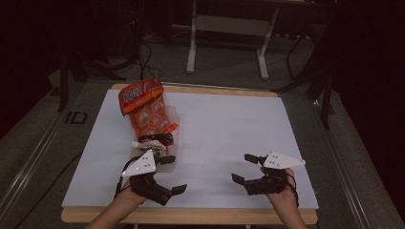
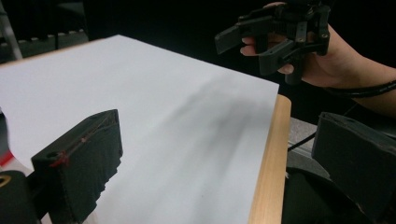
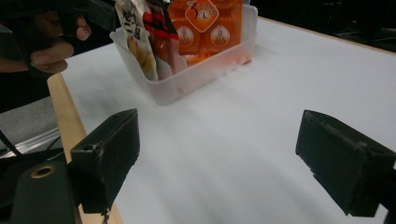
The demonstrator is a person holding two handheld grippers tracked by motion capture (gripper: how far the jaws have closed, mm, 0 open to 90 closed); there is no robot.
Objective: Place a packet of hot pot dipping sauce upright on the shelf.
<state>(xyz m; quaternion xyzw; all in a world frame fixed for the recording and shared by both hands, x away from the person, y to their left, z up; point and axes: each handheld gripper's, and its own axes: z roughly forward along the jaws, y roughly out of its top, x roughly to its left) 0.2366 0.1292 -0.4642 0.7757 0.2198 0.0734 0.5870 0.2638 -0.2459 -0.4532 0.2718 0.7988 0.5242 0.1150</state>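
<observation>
White sheeting covers the table (image 1: 229,129), with dark floor and a metal stand's legs beyond its far edge. At the left stands a clear tub (image 3: 196,74) packed with orange snack bags (image 1: 145,107), the tallest leaning over its far end. Just near of the tub, the left gripper (image 1: 172,174) hovers with jaws spread wide, holding nothing. Well apart, at the near right, the right gripper (image 1: 244,168) hovers above bare sheet, jaws likewise wide and empty, pointing left toward the tub.
</observation>
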